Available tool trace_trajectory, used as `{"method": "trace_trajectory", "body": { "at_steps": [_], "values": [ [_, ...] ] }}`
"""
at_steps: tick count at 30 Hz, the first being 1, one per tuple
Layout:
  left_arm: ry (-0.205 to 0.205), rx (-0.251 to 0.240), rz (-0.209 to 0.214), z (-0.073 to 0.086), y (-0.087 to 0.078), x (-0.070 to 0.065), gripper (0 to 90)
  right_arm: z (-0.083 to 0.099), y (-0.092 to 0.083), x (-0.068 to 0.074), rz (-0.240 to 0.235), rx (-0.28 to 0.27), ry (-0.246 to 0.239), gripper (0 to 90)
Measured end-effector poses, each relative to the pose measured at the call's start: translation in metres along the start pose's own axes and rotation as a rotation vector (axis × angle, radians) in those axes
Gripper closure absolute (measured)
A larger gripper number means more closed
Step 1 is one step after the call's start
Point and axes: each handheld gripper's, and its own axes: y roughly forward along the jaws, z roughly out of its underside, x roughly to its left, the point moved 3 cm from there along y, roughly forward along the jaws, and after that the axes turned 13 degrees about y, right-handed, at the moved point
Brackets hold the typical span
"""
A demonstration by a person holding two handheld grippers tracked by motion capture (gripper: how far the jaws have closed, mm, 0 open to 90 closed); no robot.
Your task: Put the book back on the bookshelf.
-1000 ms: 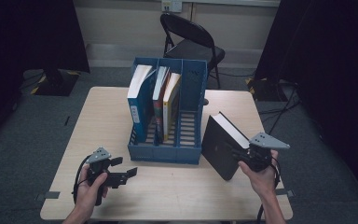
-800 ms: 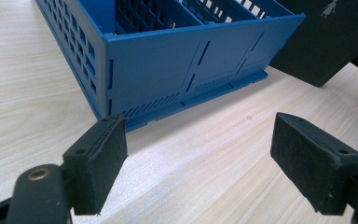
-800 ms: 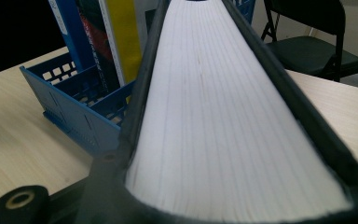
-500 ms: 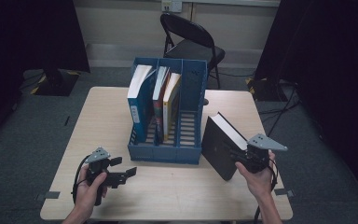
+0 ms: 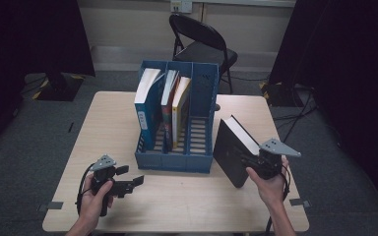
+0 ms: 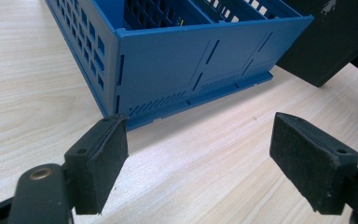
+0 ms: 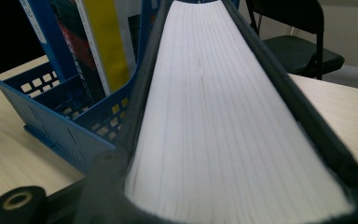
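In the high view, the right gripper clamps a black book standing tilted on the table, at 3 o'clock of the blue file rack. In the left gripper view, the left gripper gapes wide on nothing, the rack at 12 o'clock. In the right gripper view, the jaws, lately easing wider, hug the book's white page edge.

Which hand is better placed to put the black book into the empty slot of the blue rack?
The right. Its gripper already grips the black book, tilted beside the rack, next to the empty right slot. The left gripper is open, holds nothing, and sits low near the rack's front left corner.
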Motion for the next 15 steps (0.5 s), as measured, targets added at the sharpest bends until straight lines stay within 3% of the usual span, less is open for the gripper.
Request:
{"method": "trace_trajectory", "body": {
  "at_steps": [5, 15],
  "values": [
    [-0.004, 0.000, -0.002, 0.001, -0.001, 0.002, 19.2, -0.004, -0.001, 0.000, -0.032, 0.018, 0.030, 44.6],
    [-0.009, -0.005, 0.009, 0.001, -0.002, 0.002, 19.1, -0.012, -0.003, 0.003, -0.015, 0.039, 0.033, 46.2]
  ]
}}
